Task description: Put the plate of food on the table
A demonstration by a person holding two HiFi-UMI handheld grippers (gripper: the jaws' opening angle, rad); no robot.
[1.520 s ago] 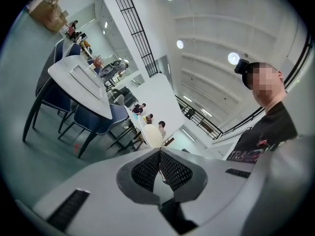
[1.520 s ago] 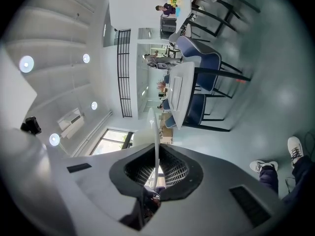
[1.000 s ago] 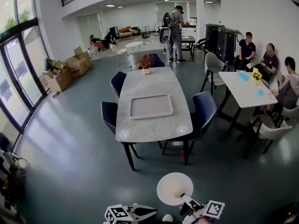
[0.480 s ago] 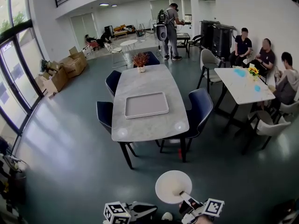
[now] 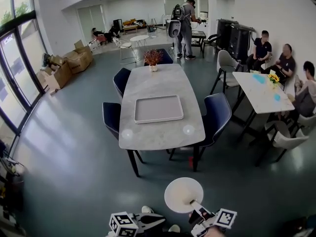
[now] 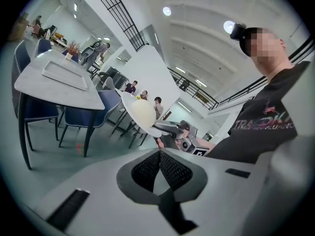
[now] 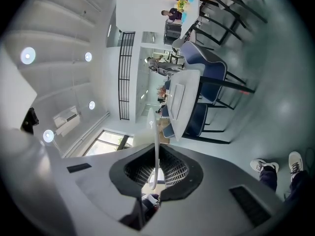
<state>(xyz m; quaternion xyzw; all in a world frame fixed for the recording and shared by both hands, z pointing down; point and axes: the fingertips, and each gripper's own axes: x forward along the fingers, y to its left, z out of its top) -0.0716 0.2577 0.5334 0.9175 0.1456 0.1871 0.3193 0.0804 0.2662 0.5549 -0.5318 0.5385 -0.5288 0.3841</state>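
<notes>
In the head view the white plate (image 5: 182, 193) hangs low in the frame, right of centre, over the grey floor (image 5: 74, 157) and well short of the table (image 5: 160, 80). The right gripper (image 5: 198, 209) comes up from the bottom edge and has the plate by its near rim. In the right gripper view the plate (image 7: 156, 141) runs edge-on up the middle of the frame, and the right gripper (image 7: 156, 170) has its jaws nearly together, clamped on that thin rim. The left gripper (image 5: 157, 221) sits at the bottom edge, left of the plate and apart from it. In its own view the left gripper (image 6: 160, 167) has its ridged pads meeting with nothing between them, and the plate (image 6: 141, 113) shows beyond. The long grey table fills the middle of the head view, with a shallow rectangular tray (image 5: 158, 108) near its centre, a potted plant (image 5: 153, 59) at its far end, and dark blue chairs (image 5: 217, 113) along both sides.
</notes>
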